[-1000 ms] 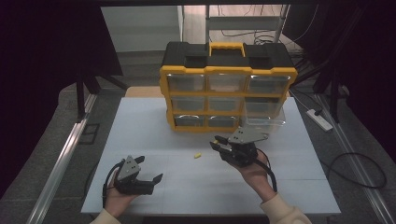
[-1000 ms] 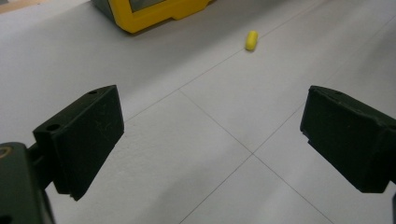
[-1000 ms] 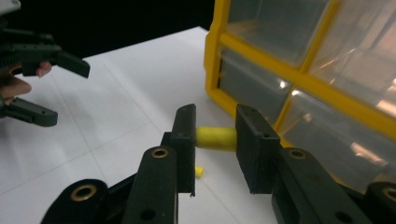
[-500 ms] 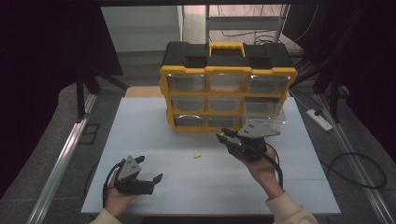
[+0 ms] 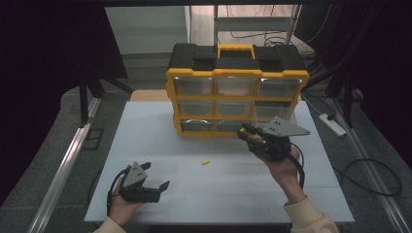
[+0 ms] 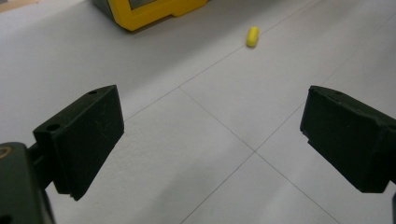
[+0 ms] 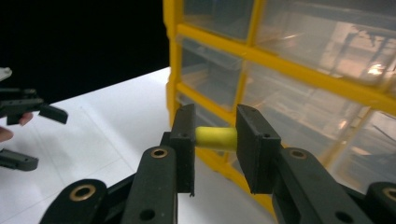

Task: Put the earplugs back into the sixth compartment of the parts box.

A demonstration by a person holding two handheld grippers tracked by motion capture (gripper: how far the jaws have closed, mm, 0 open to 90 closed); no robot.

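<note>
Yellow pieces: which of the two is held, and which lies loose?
The yellow piece clamped in the right tool by the organizer is held; the other yellow piece lies loose mid-table.

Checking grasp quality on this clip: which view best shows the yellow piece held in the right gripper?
The right gripper view. There the yellow piece sits close up, clamped crosswise between the two jaws, in front of the organizer. In the high view the right gripper is small and the held piece cannot be made out. The left gripper view shows a different loose yellow piece on the table.

Yellow plug (image 7: 216, 138) between right claw (image 7: 214, 140) jaws
</note>
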